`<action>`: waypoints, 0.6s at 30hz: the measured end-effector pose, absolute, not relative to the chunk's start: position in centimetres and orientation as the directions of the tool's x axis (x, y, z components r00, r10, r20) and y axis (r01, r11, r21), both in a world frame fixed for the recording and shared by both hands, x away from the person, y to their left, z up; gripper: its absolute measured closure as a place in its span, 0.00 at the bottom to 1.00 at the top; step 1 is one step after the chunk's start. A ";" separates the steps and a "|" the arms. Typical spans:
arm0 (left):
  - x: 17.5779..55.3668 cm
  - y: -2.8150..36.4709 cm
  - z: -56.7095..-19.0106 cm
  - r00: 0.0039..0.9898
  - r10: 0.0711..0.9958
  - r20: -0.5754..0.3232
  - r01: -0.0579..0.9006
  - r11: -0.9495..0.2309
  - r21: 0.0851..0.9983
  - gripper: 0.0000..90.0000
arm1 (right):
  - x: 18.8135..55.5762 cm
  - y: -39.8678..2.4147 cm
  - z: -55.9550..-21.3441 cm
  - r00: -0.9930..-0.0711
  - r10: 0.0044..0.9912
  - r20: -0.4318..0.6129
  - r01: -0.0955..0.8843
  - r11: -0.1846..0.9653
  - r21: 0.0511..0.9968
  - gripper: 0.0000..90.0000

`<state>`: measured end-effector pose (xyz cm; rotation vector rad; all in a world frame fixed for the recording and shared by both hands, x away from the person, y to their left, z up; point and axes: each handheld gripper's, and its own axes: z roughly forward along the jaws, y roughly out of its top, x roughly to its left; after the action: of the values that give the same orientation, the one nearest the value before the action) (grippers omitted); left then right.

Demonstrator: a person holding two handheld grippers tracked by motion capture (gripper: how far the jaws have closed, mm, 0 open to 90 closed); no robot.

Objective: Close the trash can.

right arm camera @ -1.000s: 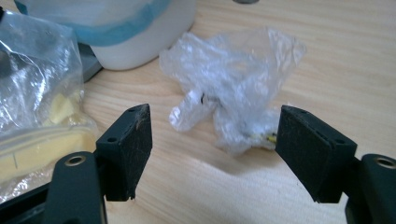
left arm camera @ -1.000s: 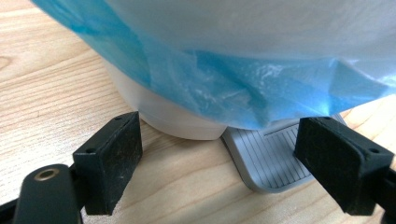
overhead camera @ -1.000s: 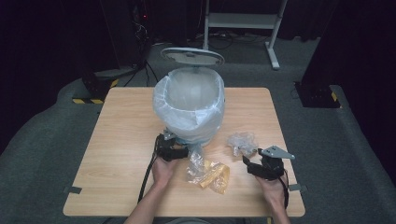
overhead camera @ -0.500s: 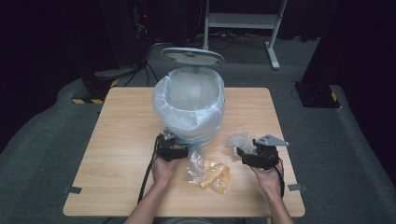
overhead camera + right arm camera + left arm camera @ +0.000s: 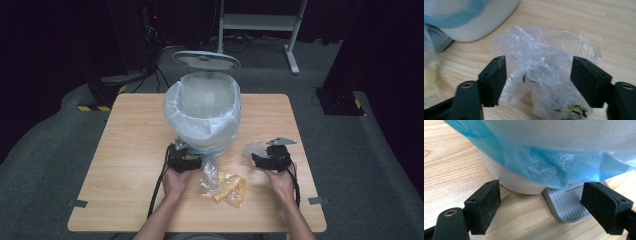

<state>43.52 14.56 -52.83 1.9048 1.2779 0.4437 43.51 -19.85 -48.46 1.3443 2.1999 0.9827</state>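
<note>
A white pedal bin with a pale blue liner stands mid-table, its lid raised behind it. My left gripper rests open at the bin's base, its jaws on either side of the grey foot pedal without touching it. A crumpled clear plastic bag lies right of the bin. My right gripper is open around it; its jaws have just been closing with the bag between them, the pads close to the film.
A second clear bag with something yellow inside lies on the wooden table between the two hands. Dark floor surrounds the table, with a white stand behind it.
My right gripper has moved left and forward, up to the crumpled clear bag, which now sits between its jaws. The left gripper and the bin have stayed put.
</note>
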 end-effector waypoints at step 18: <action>43.5 14.6 -52.8 0.433 0.891 -0.137 0.620 -0.183 0.763 0.19 | 43.8 -21.4 -49.5 -0.508 0.853 0.120 0.644 0.283 0.711 0.95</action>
<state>43.50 14.56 -52.83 1.9024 1.2789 0.4384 43.84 -21.41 -49.54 1.3690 2.2722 1.0514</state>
